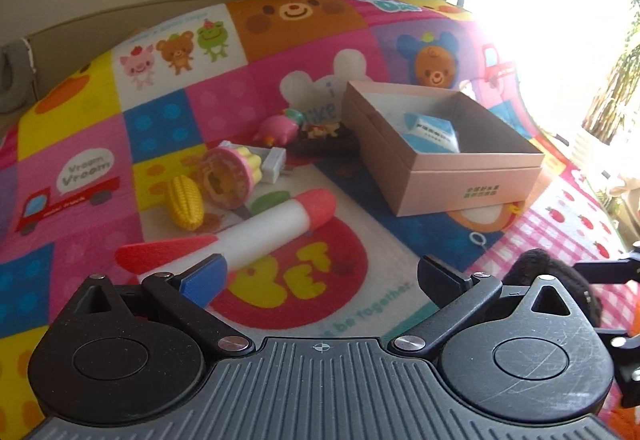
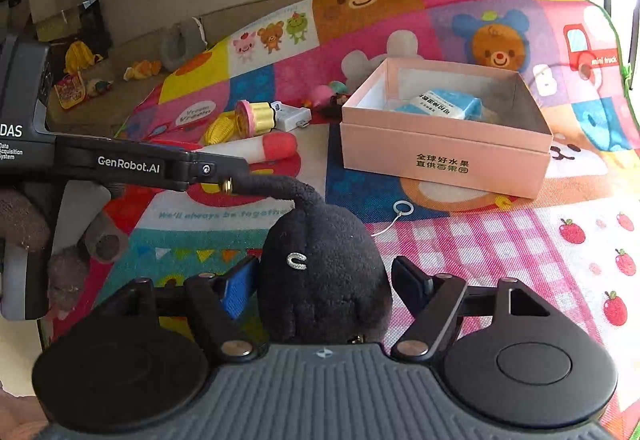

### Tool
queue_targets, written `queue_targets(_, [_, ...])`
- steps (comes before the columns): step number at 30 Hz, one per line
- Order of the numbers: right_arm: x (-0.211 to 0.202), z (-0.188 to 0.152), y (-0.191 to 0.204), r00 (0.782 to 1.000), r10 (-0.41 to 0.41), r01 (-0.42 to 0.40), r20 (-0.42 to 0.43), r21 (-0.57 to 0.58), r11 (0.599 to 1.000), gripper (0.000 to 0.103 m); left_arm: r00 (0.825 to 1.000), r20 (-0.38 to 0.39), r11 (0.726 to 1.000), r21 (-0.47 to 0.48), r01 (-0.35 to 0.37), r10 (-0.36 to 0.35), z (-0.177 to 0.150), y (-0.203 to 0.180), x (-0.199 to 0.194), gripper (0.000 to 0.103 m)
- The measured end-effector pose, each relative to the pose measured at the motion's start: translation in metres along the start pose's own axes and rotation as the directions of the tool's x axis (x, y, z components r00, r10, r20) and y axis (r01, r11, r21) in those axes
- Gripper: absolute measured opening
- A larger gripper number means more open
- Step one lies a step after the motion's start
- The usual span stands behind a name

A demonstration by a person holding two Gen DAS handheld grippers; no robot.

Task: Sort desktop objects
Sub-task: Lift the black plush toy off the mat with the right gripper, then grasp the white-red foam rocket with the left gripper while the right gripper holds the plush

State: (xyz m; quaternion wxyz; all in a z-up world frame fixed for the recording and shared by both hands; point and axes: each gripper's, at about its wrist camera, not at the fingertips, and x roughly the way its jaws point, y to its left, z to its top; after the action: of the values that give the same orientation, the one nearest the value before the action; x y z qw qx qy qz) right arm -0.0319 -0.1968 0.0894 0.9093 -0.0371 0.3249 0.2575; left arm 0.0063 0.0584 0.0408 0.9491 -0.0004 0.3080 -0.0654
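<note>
Black plush toy (image 2: 324,280) before pink box (image 2: 444,156)

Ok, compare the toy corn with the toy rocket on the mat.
The toy corn is yellow all over and stubby; the toy rocket is white with a red nose and red fins, and much longer. The corn has a bumpy kernel surface; the rocket looks smooth. Both lie on their sides on the mat, outside the pink box.

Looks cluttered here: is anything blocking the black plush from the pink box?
Nothing visible does. Between plush and box lies only mat with a small flat white ring; the other toys sit off to the left.
</note>
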Motion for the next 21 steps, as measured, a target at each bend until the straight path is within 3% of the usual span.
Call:
queue_targets(4, [-0.018, 0.004, -0.006, 0.996, -0.058, 0.058, 0.062, -0.007, 0.998, 0.098, 0.991, 0.027, 0.991, 0.022, -0.134, 0.133, 0.002, 0.026, 0.002, 0.103])
queue_targets(8, [-0.028, 0.008, -0.020, 0.983, -0.130, 0.125, 0.129, 0.048, 0.991, 0.103, 0.989, -0.005, 0.985, 0.090, -0.145, 0.146, 0.007, 0.045, 0.014, 0.103])
queue_targets(12, [-0.025, 0.007, -0.042, 0.972, -0.206, 0.186, 0.115, 0.166, 0.968, 0.103, 0.990, -0.040, 0.989, 0.064, -0.132, 0.134, 0.009, 0.059, 0.025, 0.103])
queue_targets(15, [-0.019, 0.002, -0.060, 0.970, -0.229, 0.201, 0.084, 0.259, 0.945, 0.103, 0.996, -0.066, 0.998, 0.015, -0.060, 0.061, 0.007, 0.060, 0.027, 0.103])
queue_targets(17, [-0.013, -0.004, -0.070, 0.965, -0.257, 0.229, 0.055, 0.303, 0.925, 0.103, 0.995, -0.087, 0.999, -0.018, 0.041, -0.042, 0.004, 0.052, 0.022, 0.103])
queue_targets(19, [-0.007, -0.009, -0.078, 0.961, -0.274, 0.252, 0.022, 0.329, 0.910, 0.103, 0.982, -0.103, 0.987, -0.021, 0.158, -0.159, -0.001, 0.037, 0.015, 0.103])
queue_targets(21, [-0.001, -0.014, -0.086, 0.959, -0.282, 0.269, -0.015, 0.354, 0.896, 0.103, 0.957, -0.119, 0.964, -0.025, 0.264, -0.265, -0.007, 0.020, 0.006, 0.103])
